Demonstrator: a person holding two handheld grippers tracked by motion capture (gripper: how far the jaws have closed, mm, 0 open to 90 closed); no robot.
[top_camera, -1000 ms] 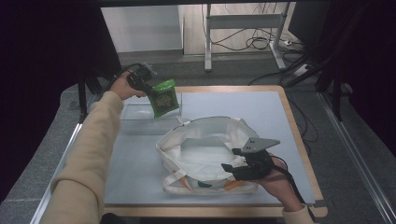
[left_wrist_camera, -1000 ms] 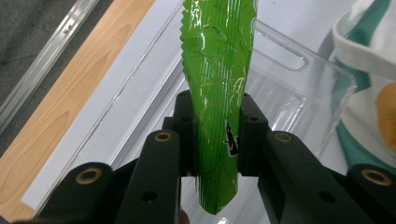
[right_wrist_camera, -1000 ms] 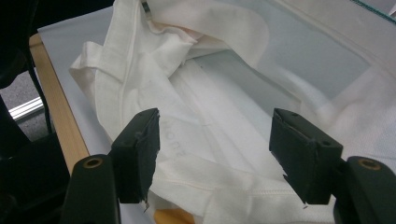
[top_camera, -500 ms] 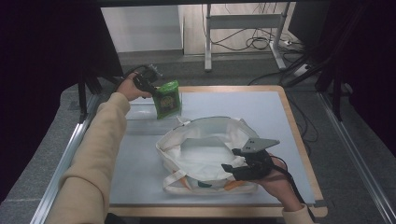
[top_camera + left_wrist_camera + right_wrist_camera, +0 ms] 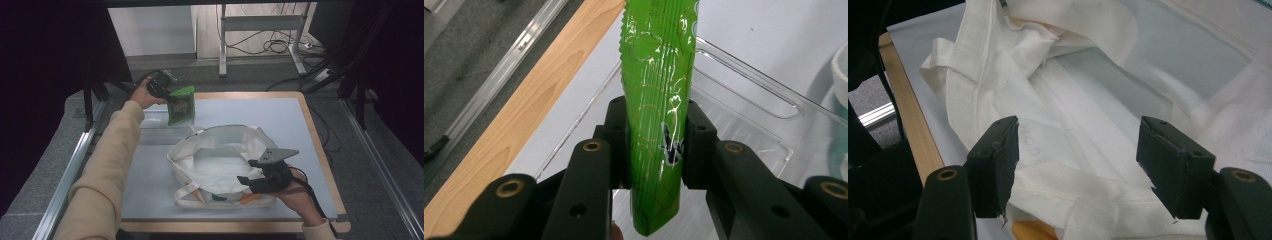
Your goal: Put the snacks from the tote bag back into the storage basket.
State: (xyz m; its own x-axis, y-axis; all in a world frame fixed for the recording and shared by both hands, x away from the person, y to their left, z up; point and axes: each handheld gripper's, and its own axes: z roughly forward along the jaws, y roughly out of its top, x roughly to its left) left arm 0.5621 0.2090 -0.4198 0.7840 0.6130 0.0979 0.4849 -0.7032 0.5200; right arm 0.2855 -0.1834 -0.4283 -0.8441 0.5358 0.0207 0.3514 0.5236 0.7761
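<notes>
Packing looks barely begun: we are pinching a green packet [image 5: 181,105] in our left gripper [image 5: 168,92], above the clear tray [image 5: 744,95], while our right gripper [image 5: 1075,167] (jaws apart) is hovering over the white bag [image 5: 220,160].

Even overhead light falls on the table [image 5: 280,115]; surroundings beyond it are dark. White glare streaks the green packet [image 5: 659,100]. Near the packet, black jaws are soft, out of focus.

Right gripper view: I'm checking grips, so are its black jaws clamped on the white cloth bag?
No, the right gripper hovers with jaws spread wide above the white cloth bag, gripping nothing.
</notes>
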